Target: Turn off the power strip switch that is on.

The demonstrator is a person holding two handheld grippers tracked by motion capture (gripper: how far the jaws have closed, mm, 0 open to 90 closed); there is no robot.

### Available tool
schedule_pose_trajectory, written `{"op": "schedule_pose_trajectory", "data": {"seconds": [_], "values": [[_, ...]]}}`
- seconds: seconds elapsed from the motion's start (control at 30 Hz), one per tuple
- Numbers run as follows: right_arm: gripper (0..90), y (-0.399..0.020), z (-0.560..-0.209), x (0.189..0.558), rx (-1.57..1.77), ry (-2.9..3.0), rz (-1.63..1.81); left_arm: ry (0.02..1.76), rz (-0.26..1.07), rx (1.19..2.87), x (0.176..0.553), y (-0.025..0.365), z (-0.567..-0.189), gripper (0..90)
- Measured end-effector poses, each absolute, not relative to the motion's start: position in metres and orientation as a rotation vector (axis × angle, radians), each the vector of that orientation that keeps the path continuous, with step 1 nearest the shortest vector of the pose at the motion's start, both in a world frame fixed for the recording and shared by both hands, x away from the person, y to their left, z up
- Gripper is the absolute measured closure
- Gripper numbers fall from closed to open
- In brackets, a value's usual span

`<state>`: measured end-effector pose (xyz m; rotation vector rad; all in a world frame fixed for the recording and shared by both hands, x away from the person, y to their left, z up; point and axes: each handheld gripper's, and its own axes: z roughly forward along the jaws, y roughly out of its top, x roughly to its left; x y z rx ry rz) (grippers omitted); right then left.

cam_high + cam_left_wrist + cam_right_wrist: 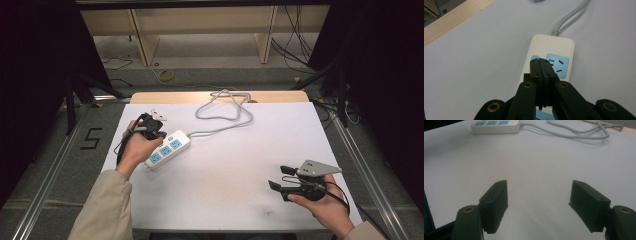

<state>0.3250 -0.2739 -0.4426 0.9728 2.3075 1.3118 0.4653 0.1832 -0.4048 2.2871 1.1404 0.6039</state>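
Here, left gripper [541, 65] closed tight over power strip [554, 50], right gripper [539, 205] wide, empty.

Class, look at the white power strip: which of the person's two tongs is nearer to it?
Left. The left tongs, shut, sit right over the power strip at its switch end. The right tongs, open, hover far off over the table's near right corner.

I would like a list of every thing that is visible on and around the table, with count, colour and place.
power strip: one, white with blue sockets, left part of the table
cable: one, grey, looped from the power strip toward the far edge
table: one, white top, centre
shelf: one, pale wood, beyond the table
left hand-held gripper: one, black, jaws shut, tips over the power strip
right hand-held gripper: one, black, jaws open, near right part of the table
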Motion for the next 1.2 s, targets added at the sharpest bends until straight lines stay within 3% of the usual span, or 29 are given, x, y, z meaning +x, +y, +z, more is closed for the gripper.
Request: {"op": "schedule_pose_trajectory", "data": {"seconds": [1.2], "values": [[30.9, -0.274, -0.442, 0.325, 0.967, 2.306, 1.316, 0.979, 0.550, 2.099, 0.431, 0.179, -0.400, 87.0]]}}
